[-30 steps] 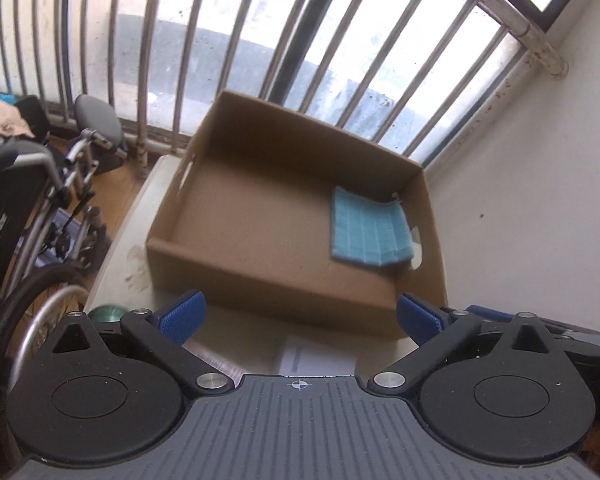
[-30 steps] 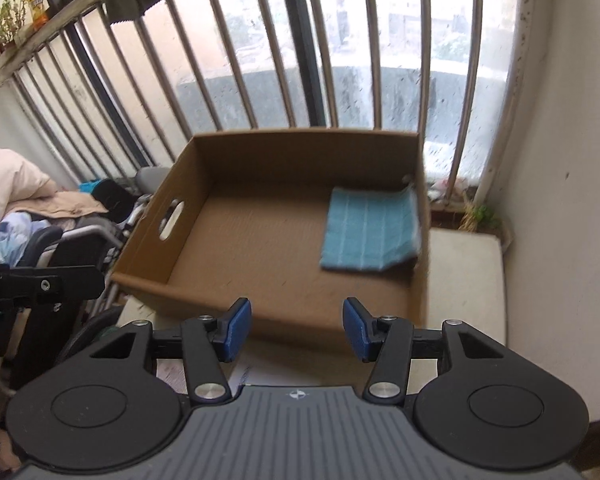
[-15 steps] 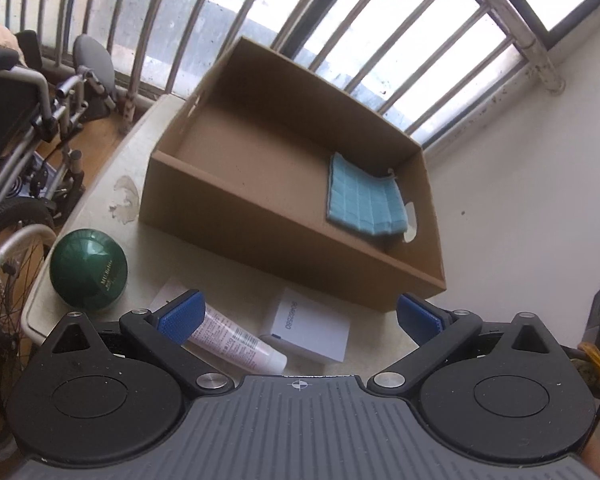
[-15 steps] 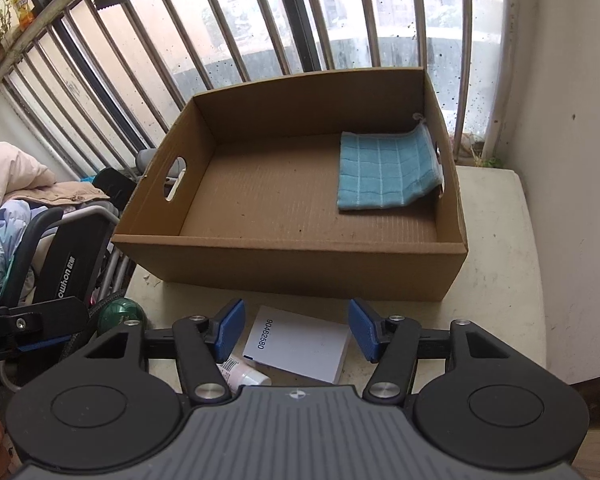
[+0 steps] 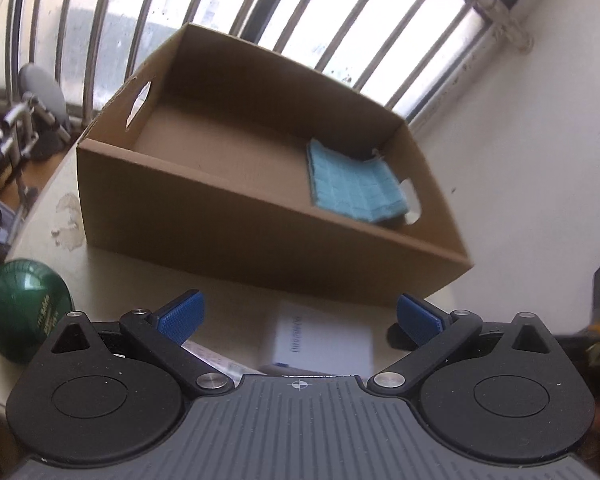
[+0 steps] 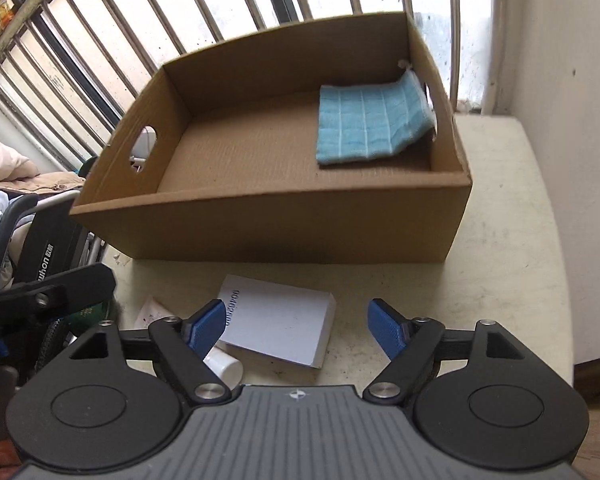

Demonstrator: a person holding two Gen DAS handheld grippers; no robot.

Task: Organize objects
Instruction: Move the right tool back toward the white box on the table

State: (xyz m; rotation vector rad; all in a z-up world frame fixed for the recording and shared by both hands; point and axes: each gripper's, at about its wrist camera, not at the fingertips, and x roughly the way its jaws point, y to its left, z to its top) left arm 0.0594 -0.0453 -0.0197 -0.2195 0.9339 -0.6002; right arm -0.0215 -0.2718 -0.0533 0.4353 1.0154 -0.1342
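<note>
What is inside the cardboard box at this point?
Only a folded blue cloth lies in the cardboard box, against the wall with the cut-out handle; the rest of the floor is bare. Whatever is under the cloth is hidden, as is a strip of floor behind the near wall.

The left tongs (image 5: 298,318) and the right tongs (image 6: 296,326) share one build: a ribbed grey housing at six o'clock marked with a small white crosshair, flanked by two round black discs, each with a raised triangular cut-out. From each disc a black link arm with silver rivets runs inward and up to a blue fingertip (image 6: 208,324) whose inner pad is finely textured.
</note>
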